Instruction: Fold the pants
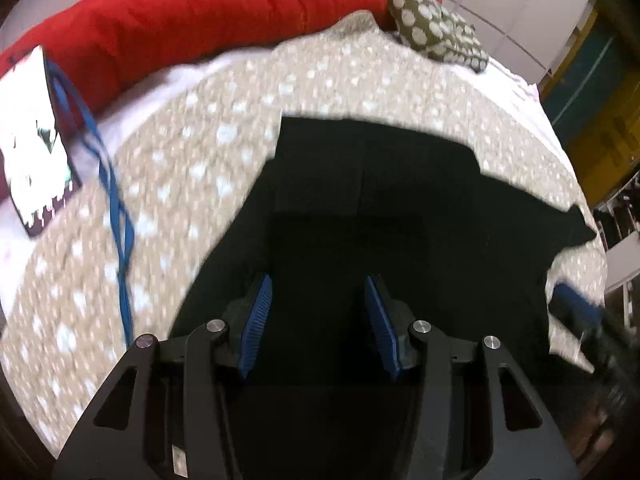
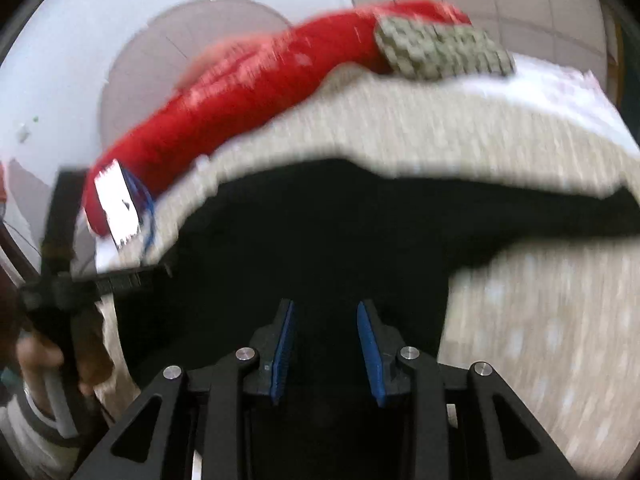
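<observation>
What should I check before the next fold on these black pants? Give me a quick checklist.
1. Left claw open, nothing pinched: ok.
2. Right claw open, nothing pinched: ok.
3. Black pants on the spotted bedcover: ok.
4. Pants lying smooth: cannot tell, too dark and blurred.
5. Blue cord off the pants: ok.
6. Red blanket and dotted pillow away from the pants: ok.

The right wrist view is motion-smeared; the bedspread's [image 2: 400, 128] dots run into streaks, and the polka-dot pillow [image 2: 444, 54] at one o'clock loses its edges. The black pants [image 1: 380, 208] pass under the left gripper's [image 1: 319, 286] frame at six o'clock, their near end hidden; the other gripper [image 1: 576, 308] at three o'clock is blurred and cut by the edge.
</observation>
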### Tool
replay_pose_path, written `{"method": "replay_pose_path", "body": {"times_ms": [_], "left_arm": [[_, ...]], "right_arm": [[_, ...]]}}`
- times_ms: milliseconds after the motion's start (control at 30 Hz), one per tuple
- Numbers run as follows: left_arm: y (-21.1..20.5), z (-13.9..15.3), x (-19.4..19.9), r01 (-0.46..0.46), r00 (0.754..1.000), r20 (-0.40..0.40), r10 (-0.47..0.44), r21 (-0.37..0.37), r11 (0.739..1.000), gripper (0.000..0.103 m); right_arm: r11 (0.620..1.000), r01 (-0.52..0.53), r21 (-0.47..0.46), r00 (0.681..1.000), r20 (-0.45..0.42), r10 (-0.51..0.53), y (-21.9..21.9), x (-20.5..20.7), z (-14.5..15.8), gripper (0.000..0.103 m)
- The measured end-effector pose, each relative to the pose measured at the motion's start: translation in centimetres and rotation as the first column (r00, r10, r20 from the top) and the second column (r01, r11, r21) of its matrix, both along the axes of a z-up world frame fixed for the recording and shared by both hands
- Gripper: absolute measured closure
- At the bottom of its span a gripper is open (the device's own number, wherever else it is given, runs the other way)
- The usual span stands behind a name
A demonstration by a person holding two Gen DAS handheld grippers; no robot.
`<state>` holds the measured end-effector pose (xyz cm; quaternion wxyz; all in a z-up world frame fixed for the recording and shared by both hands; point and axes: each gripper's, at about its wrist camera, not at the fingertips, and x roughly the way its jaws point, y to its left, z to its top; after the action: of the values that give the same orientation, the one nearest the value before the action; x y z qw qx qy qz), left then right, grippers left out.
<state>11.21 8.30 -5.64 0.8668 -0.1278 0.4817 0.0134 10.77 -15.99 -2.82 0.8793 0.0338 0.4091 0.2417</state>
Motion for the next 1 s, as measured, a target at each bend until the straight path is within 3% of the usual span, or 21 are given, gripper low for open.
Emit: {"method": "replay_pose_path", "body": {"times_ms": [67,133,167,233,367,467,567,600,633,667,767,1000], "left_arm": [[0.4,0.3,1.3,-0.012,1.000,0.006,0.012,-0.026,1.000,0.055],[0.8,0.0,2.8,-0.038,0.999,-0.001,0.038,-0.008,0.999,0.055],[1.1,-0.5,3.7,-0.077,0.996,-0.028,0.079,0.041,0.996,0.055],[1.8,-1.6,5.0,-0.091,0.993,-0.078,0.092,0.020,0.996,0.054],[2.5,-2.0,5.7,-0.101,0.993,-0.066,0.103,0.026,0.995,0.038],[3.1,-2.4,5.8,-0.113,0.992,-0.060,0.112,-0.019,0.993,0.037],[2.7,-2.4,5.8,-0.115,0.992,-0.042,0.116,0.011,0.993,0.036],[2.5,-2.4,5.7,-0.117,0.992,-0.033,0.118,0.021,0.993,0.035],[2.5,-2.4,5.8,-0.120,0.992,-0.028,0.120,0.021,0.993,0.035],[2.6,-2.4,5.8,-0.124,0.992,-0.025,0.124,0.014,0.992,0.035],[3.4,-1.9,5.1,-0.158,0.987,-0.013,0.158,-0.015,0.987,0.035],[7.0,1.6,0.2,-0.264,0.962,0.061,0.268,-0.066,0.962,0.035]], "right_arm": [[0.999,-0.018,-0.032,0.998,0.059,0.020,1.1,2.7,1.1,0.057],[0.997,-0.060,-0.051,0.994,0.089,0.064,2.5,5.4,1.5,0.056],[0.994,-0.079,-0.079,0.993,0.086,0.086,3.3,7.2,1.2,0.056],[0.985,-0.108,-0.133,0.990,0.072,0.119,4.6,9.8,0.6,0.056],[0.951,-0.200,-0.235,0.973,0.067,0.221,6.5,13.7,-0.9,0.056],[0.912,-0.311,-0.268,0.944,0.022,0.328,8.0,15.9,-2.3,0.055],[0.867,-0.380,-0.323,0.920,-0.036,0.390,9.1,17.6,-4.0,0.055],[0.878,-0.373,-0.300,0.924,-0.039,0.379,8.9,17.8,-4.1,0.055],[0.895,-0.363,-0.259,0.930,-0.045,0.364,8.7,18.1,-4.1,0.061],[0.905,-0.355,-0.234,0.934,-0.056,0.352,8.5,18.2,-4.2,0.075],[0.908,-0.314,-0.276,0.943,0.024,0.333,8.8,16.0,-3.6,0.093],[0.952,-0.202,-0.232,0.946,0.204,0.251,6.9,6.9,2.2,0.095]]}}
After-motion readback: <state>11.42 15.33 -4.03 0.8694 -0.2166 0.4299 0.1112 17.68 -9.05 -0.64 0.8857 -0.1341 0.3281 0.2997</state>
